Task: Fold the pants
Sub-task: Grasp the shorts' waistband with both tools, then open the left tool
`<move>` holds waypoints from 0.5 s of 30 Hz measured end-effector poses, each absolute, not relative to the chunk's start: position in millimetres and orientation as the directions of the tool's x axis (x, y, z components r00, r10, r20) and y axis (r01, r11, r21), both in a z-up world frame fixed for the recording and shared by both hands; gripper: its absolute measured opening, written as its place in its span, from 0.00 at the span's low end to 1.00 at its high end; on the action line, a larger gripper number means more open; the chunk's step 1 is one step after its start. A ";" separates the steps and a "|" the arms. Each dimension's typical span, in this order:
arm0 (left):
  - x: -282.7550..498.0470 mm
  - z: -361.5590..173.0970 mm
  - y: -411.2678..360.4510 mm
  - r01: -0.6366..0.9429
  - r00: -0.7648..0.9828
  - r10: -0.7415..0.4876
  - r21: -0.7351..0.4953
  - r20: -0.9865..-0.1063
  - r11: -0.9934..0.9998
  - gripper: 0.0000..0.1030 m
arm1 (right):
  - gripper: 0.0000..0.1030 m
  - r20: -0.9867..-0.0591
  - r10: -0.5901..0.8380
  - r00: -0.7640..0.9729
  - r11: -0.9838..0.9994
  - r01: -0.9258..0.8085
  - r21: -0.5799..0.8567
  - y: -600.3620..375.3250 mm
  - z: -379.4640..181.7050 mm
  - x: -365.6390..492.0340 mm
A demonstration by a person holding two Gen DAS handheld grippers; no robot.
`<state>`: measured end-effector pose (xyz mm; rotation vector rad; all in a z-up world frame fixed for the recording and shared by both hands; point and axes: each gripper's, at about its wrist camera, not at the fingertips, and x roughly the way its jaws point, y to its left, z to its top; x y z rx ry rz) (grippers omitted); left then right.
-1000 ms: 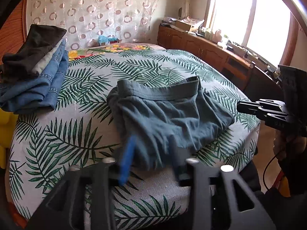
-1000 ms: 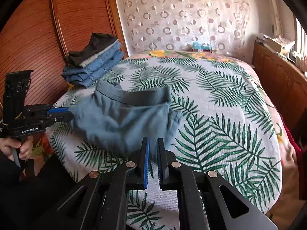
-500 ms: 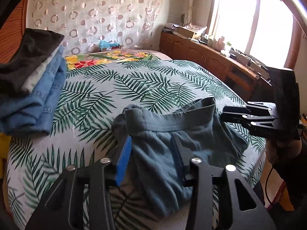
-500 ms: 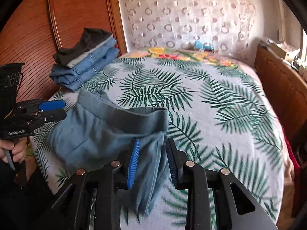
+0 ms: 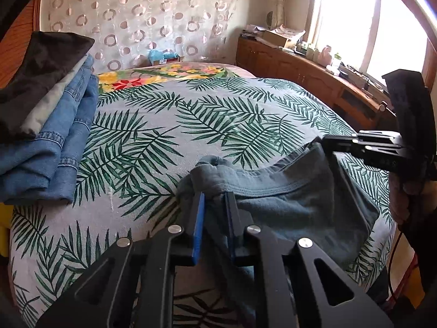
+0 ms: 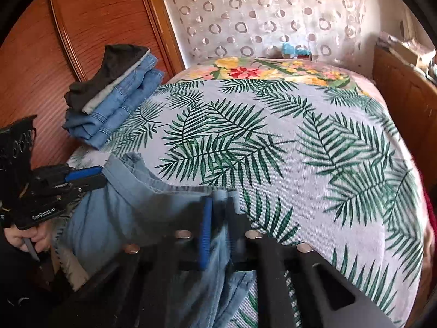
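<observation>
In the left wrist view, the left tool was clamped on one end of the waistband of the pants; its jaws had just been closing, with the blue-grey cloth bunched between them. The pants lay at the near edge of the bed, on the leaf-print cover. Across from it the right tool pinched the other end of the waistband. A stack of folded clothes sat well apart at the far left.

In the right wrist view, the right tool was clamped on the waistband too — its jaws had also just been closing on the cloth. The left tool held the far end (a hand showed under it). The waistband sagged a little between the two.

To do this step well, I think both tools should lift at the same time and stay level, so the band pulls straight. Both grips should stay tight — a thin pinch of cloth could slip. The pants should be spread on the open middle of the bed, away from the stack.
</observation>
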<state>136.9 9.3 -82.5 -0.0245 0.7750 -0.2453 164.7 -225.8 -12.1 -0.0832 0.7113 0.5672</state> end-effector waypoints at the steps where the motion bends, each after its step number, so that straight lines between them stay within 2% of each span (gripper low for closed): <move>1: 136.8 -81.5 10.6 0.207 0.694 -0.229 -0.116 -0.683 0.971 0.11 | 0.06 -0.630 0.450 0.634 0.856 -0.507 0.101 -224.7 -11.2 164.6; 10: 139.1 -70.4 13.8 0.193 0.711 -0.233 -0.134 -0.664 0.972 0.12 | 0.06 -0.631 0.433 0.643 0.872 -0.476 0.113 -224.2 -14.4 161.0; 12: 138.3 -70.0 12.1 0.188 0.710 -0.221 -0.123 -0.669 0.974 0.20 | 0.07 -0.623 0.441 0.646 0.872 -0.474 0.126 -229.0 -11.1 156.7; 14: 136.9 -69.9 11.3 0.188 0.712 -0.217 -0.117 -0.668 0.975 0.34 | 0.07 -0.616 0.438 0.655 0.875 -0.469 0.123 -232.8 -8.2 151.0; 15: 136.3 -69.4 11.3 0.191 0.713 -0.220 -0.118 -0.665 0.974 0.37 | 0.08 -0.613 0.433 0.661 0.877 -0.467 0.117 -234.3 -7.1 147.7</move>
